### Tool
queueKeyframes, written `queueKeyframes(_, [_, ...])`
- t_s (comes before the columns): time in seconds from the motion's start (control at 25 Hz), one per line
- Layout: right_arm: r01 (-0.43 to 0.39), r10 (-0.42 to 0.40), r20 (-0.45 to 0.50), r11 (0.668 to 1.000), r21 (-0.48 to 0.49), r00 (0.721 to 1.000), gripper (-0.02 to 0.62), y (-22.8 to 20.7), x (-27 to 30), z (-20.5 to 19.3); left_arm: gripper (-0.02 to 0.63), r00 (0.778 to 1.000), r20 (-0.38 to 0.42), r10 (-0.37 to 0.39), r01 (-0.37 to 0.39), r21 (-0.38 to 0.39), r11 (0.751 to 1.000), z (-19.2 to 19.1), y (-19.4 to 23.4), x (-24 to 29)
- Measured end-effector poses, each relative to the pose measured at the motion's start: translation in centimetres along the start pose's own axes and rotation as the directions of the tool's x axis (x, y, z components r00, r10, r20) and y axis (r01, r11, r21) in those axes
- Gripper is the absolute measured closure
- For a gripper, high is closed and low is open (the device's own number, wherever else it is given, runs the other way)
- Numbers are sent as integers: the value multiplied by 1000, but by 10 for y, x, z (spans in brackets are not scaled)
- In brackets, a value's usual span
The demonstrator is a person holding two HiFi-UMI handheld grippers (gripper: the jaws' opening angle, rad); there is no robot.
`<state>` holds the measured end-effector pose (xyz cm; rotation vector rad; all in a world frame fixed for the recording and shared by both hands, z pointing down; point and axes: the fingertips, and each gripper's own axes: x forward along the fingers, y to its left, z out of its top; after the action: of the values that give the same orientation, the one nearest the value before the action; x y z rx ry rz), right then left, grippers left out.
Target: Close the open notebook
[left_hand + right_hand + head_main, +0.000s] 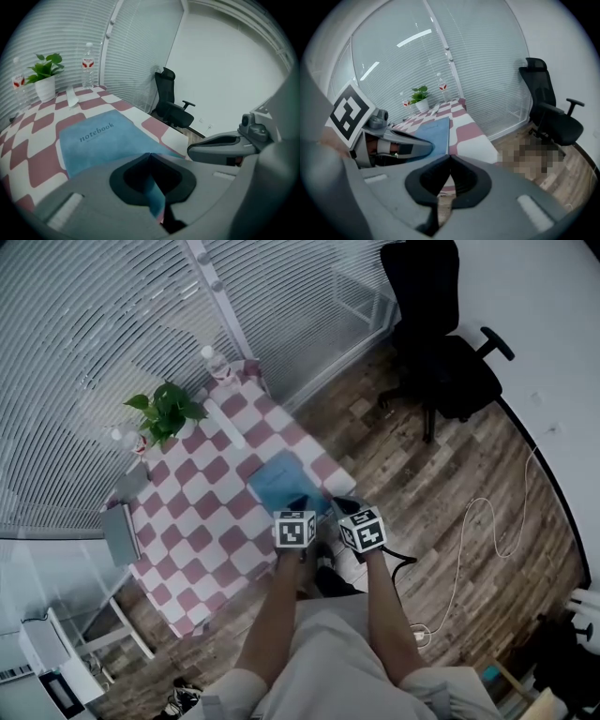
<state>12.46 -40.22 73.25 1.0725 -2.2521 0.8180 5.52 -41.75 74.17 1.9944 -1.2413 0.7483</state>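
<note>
The blue notebook (279, 479) lies closed and flat on the red-and-white checked table (202, 521), near its right front corner. The word "notebook" shows on its cover (98, 136). My left gripper (298, 503) hovers over the notebook's near edge, jaws shut with the tips touching and nothing between them (150, 153). My right gripper (343, 506) sits just to its right, by the table's edge, also shut and holding nothing (450, 156). In the right gripper view the notebook (436, 129) lies behind the left gripper's body.
A potted plant (167, 412) and two water bottles (214, 362) (127, 439) stand at the table's far side. A grey flat device (120, 532) lies at the left edge. A black office chair (436, 343) and a white cable (478, 521) are on the wooden floor to the right.
</note>
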Motion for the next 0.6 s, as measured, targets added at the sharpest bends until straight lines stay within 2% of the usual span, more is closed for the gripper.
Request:
queueKeyframes(0.12, [47,-49,47,998,44,998,598,-3,-12,3,598,999,-19,-27,27,5,1000,-2,1,2])
queueKeyframes(0.36, [102,-109,106,992,71,988,598,14,-44,-1,597,994,-77,-80,87,90,992,-12,-3,-4])
queueKeyframes(0.48, [110,-125,151,989,103,981,598,21,-66,-1,597,993,-48,-105,109,106,988,-17,-8,-25])
queueKeyframes(0.6, [122,-146,192,984,131,970,598,33,-88,-2,597,994,9,-106,105,89,990,-23,-7,-56])
